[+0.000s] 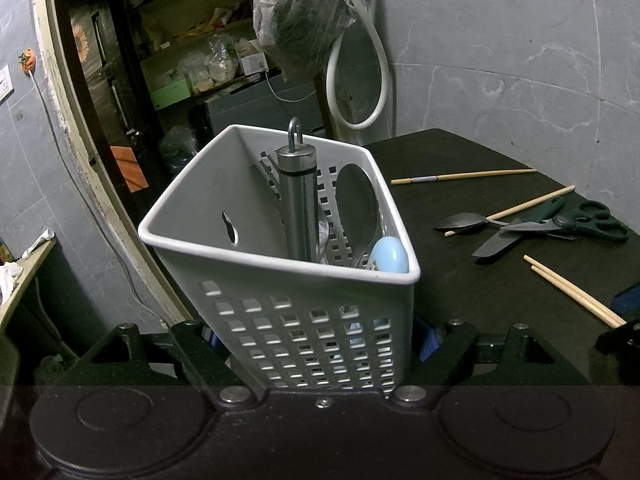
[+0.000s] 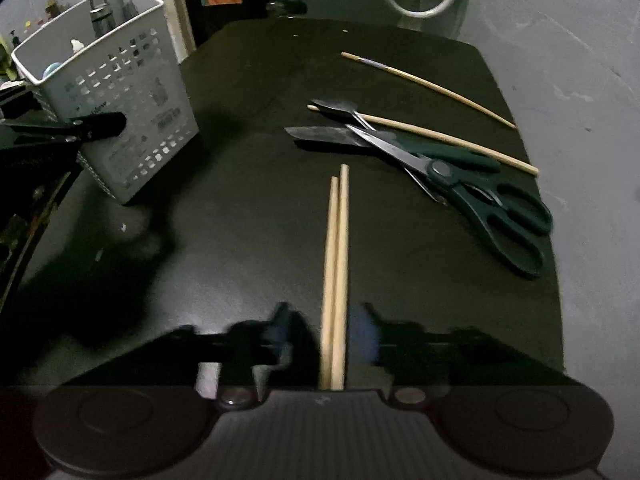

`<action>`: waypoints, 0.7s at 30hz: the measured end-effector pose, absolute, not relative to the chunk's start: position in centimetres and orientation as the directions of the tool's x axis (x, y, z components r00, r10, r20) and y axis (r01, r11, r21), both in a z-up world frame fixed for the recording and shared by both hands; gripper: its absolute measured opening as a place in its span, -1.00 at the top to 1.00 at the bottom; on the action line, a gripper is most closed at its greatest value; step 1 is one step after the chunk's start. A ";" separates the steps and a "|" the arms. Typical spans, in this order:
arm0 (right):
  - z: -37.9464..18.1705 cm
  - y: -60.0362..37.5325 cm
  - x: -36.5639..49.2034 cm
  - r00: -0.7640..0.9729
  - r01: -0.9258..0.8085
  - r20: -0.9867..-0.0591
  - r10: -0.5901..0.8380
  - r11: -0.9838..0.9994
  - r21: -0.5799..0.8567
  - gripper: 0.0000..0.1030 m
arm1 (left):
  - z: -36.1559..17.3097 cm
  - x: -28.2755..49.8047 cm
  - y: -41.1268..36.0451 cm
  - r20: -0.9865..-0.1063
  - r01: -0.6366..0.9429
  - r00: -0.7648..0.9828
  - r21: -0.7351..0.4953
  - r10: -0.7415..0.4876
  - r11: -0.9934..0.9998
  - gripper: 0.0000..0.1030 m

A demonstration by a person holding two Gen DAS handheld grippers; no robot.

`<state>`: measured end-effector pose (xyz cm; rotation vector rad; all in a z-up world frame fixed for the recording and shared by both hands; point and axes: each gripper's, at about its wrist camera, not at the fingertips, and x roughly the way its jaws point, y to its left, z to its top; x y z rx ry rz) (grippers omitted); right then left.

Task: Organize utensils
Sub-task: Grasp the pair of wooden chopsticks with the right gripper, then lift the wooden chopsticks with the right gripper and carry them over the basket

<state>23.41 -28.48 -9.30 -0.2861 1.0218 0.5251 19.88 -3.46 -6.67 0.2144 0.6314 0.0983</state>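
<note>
1. Right claw (image 2: 335,336) is down at the near end of a pair of chopsticks (image 2: 335,272), its blurred fingers flanking the two sticks; they look clenched on the pair, though the blur hides the actual contact

2. Left claw (image 1: 320,344) is clamped on the white perforated caddy (image 1: 280,280), fingers pressing its lower walls on either side and keeping it upright at the left corner of the dark surface (image 1: 500,280)

3. Inside the caddy we already have a steel tool with a hanging loop (image 1: 298,200), a large dark spoon (image 1: 357,208), a pale blue rounded piece (image 1: 387,260) tucked in its right corner, and what may be a fork between the steel tool and the spoon, so that part is done

4. Still loose to the right of the caddy: two single chopsticks, one far back (image 2: 428,88) and one (image 2: 440,136) running under a small spoon (image 2: 334,106), a dark-bladed knife (image 2: 320,134) and green-handled scissors (image 2: 480,196) lying across it

5. My call: roughly halfway, with the pair at the right claw looking next to go into the caddy, and the tangled knife, scissors and spoon likely the fiddly finish, since lifting one could drag the others
</note>
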 end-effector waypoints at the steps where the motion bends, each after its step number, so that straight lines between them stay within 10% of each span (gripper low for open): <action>1: -9.4 -28.3 23.6 0.413 -0.546 -0.868 0.277 0.838 0.008 0.07 | -6.6 20.0 -3.6 -0.574 -0.027 0.803 0.228 0.156 0.973 -0.65; 5: -9.5 -28.0 24.6 0.411 -0.543 -0.865 0.289 0.840 0.023 0.11 | -6.7 19.9 -3.5 -0.574 -0.026 0.804 0.229 0.157 0.973 -0.65; 8: -9.4 -28.1 25.2 0.417 -0.528 -0.865 0.281 0.849 0.021 0.69 | -6.6 20.0 -3.6 -0.574 -0.027 0.804 0.228 0.156 0.973 -0.65; 21: -9.2 -28.9 25.9 0.385 -0.491 -0.859 0.338 0.863 0.119 0.74 | -6.4 20.1 -3.6 -0.573 -0.029 0.803 0.231 0.160 0.973 -0.64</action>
